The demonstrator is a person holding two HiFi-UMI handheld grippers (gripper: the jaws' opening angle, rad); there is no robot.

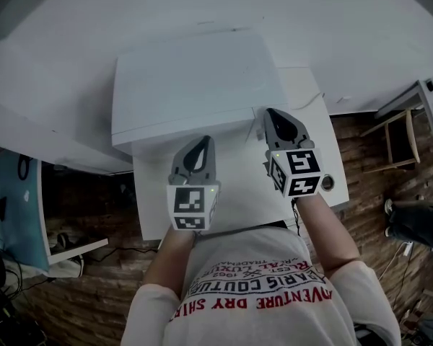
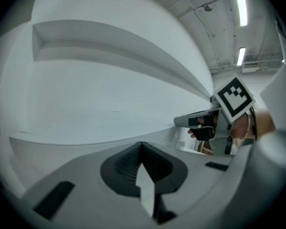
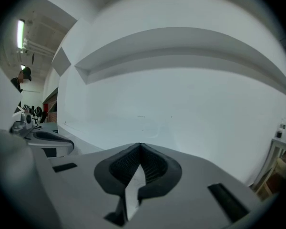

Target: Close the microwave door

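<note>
In the head view a white microwave [image 1: 195, 78] stands at the back of a white table [image 1: 238, 197], seen from above, its door flush with the front. My left gripper [image 1: 200, 144] is shut with nothing in it, its tip close to the microwave's front edge. My right gripper [image 1: 273, 115] is also shut and empty, its tip right at the front near the right corner. The left gripper view has the shut tips [image 2: 142, 145] facing the plain white front [image 2: 109, 109], with the right gripper [image 2: 205, 120] beside it. In the right gripper view the tips [image 3: 139, 146] face the same white front [image 3: 181, 109].
A small round object [image 1: 327, 183] lies on the table's right edge. A thin cable [image 1: 310, 101] runs beside the microwave. A wooden chair [image 1: 397, 132] and a standing person's legs [image 1: 418, 222] are on the wooden floor at the right. A low shelf [image 1: 29, 215] stands at the left.
</note>
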